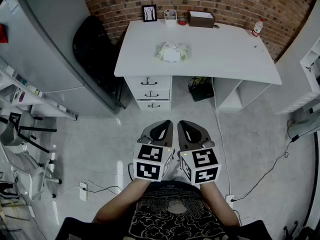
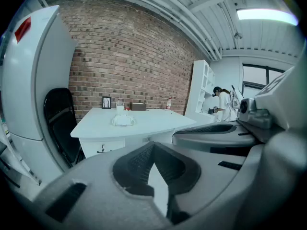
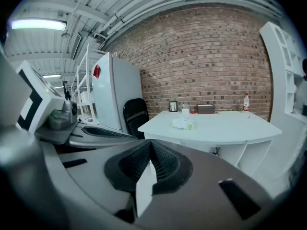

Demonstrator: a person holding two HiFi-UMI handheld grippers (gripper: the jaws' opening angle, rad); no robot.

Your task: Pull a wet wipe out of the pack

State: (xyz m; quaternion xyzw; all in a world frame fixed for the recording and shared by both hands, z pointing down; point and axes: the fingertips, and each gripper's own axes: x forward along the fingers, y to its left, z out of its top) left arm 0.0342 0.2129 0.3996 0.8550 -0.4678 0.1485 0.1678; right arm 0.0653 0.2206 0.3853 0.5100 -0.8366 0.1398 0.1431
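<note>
1. the crumpled white soft-plastic wet wipe pack [image 1: 172, 52] lies on the white desk [image 1: 225, 59], well apart from both tools, at 12 o'clock.
2. the grey left gripper [image 1: 160, 130] and the grey right gripper [image 1: 192, 131] sit side by side, each with its jaws together on nothing.
3. neither looks nearer, so i judge the reach goes straight ahead.

Closed left claw [image 2: 153, 146], wipe pack [image 2: 123, 120] afar
</note>
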